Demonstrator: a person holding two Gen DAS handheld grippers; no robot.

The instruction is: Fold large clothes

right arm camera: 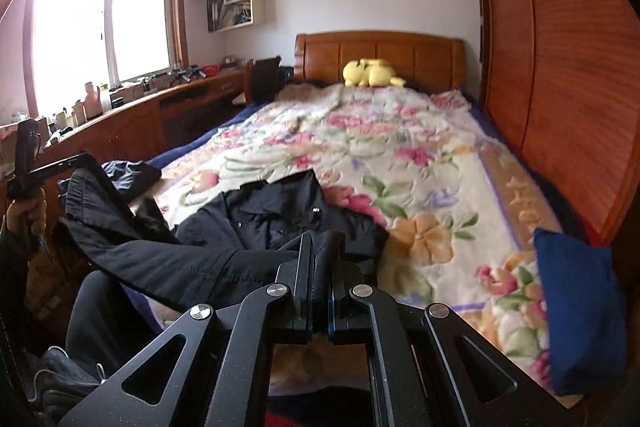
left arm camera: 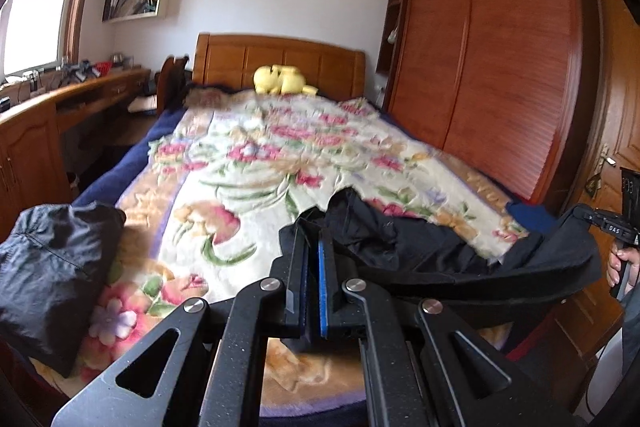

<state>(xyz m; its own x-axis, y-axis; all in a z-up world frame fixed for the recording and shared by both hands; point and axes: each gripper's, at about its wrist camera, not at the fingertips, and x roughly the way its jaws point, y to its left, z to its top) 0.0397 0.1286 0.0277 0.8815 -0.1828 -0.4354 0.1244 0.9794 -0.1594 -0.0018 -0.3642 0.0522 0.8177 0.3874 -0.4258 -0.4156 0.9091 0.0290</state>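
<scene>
The left gripper (left arm camera: 314, 247) had its jaws pinched on the hem of a black jacket (left arm camera: 420, 247), the cloth caught between the blue pads and lifted off the bed. The right gripper (right arm camera: 322, 247) had its jaws pressed tight on another part of the same hem, so the dark edge ran stretched between the two grippers, sagging a little in the middle. The rest of the jacket lay on the flowered blanket (left arm camera: 248, 163) near the foot of the bed, its collar pointing toward the wooden headboard (left arm camera: 280, 61). In the right wrist view the collar and front showed rumpled in the middle of the blanket.

A second dark garment (left arm camera: 52, 275) sat bunched at the left near corner of the bed, apart from the jacket. A blue cushion (right arm camera: 576, 311) lay at the right near corner, just beside the wooden wardrobe (left arm camera: 500, 67). A yellow soft toy (left arm camera: 280, 79) rested against the headboard. A person's hand (left arm camera: 626, 267) gripped the handle of the right gripper at the edge of the left wrist view
</scene>
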